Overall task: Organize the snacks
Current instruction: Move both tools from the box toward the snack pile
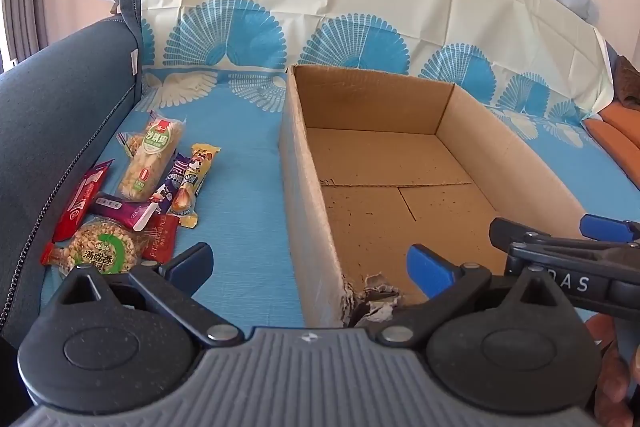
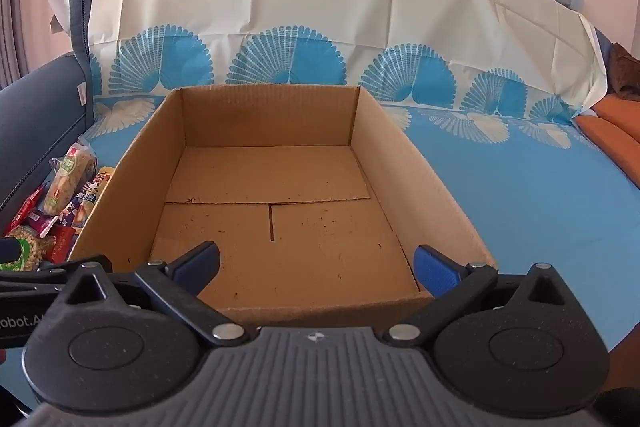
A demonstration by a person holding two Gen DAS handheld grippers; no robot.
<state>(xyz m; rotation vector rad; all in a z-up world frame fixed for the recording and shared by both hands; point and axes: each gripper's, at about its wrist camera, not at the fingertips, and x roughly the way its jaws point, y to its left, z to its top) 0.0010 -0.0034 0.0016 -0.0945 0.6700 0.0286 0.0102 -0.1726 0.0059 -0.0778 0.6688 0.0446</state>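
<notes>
An empty brown cardboard box (image 1: pixel 472 131) stands on the blue cloth; it fills the middle of the right wrist view (image 2: pixel 408 167). A pile of several snack packets (image 1: pixel 132 195) lies left of the box, by the sofa arm, and shows at the left edge of the right wrist view (image 2: pixel 60 203). It holds a round peanut cake (image 1: pixel 104 251), a long rice bar (image 1: pixel 148 159) and red and purple packets. My left gripper (image 1: pixel 312 267) is open and empty, at the box's torn near corner. My right gripper (image 2: pixel 316 267) is open and empty over the box's near edge, and shows in the left wrist view (image 1: pixel 560 231).
A dark blue sofa arm (image 1: pixel 52 131) rises left of the snacks. A white and blue patterned cloth (image 2: pixel 540 195) covers the seat and backrest. An orange cushion (image 2: pixel 616 131) lies at the far right.
</notes>
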